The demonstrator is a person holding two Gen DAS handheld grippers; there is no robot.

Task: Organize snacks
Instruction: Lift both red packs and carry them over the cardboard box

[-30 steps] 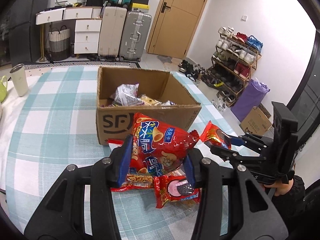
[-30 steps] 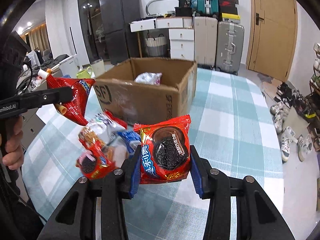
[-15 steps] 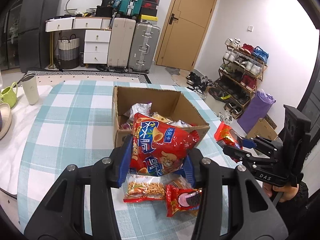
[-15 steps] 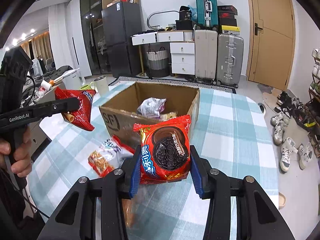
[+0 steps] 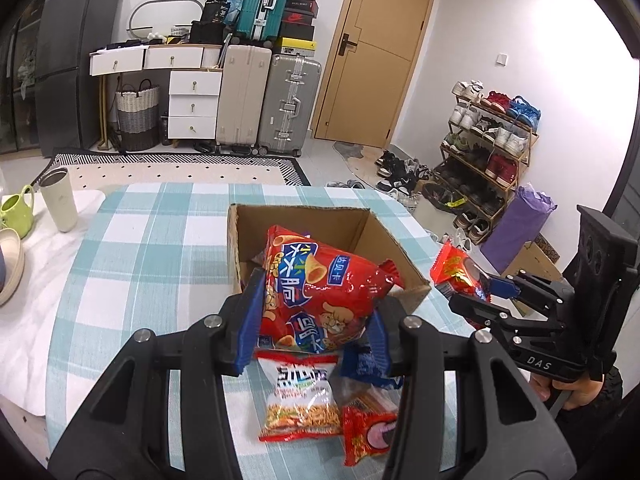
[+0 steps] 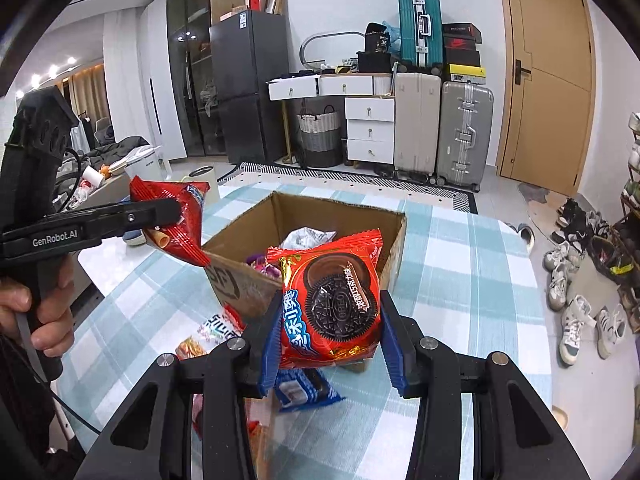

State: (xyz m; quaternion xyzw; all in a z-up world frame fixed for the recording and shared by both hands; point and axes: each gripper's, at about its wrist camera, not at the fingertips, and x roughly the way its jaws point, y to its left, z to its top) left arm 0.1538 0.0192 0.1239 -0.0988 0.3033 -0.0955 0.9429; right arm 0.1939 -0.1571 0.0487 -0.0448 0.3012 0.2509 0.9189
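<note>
Snacks held over the SF carton [image 6: 256,276]: my left fingers [image 5: 316,320] clamp a red cone-crisp bag [image 5: 320,292]; my right fingers [image 6: 330,324] clamp an OREO pack [image 6: 332,304].

- Red corn-snack bag [image 5: 320,292] held aloft above the open cardboard box [image 5: 404,236].
- Red Oreo packet [image 6: 330,300] held upright before the box.
- Three packets [image 5: 298,400] lie at the tabletop's near edge.

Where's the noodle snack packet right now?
In the left wrist view the noodle snack packet lies on the checked tablecloth below the left gripper, in front of the cardboard box.
</note>
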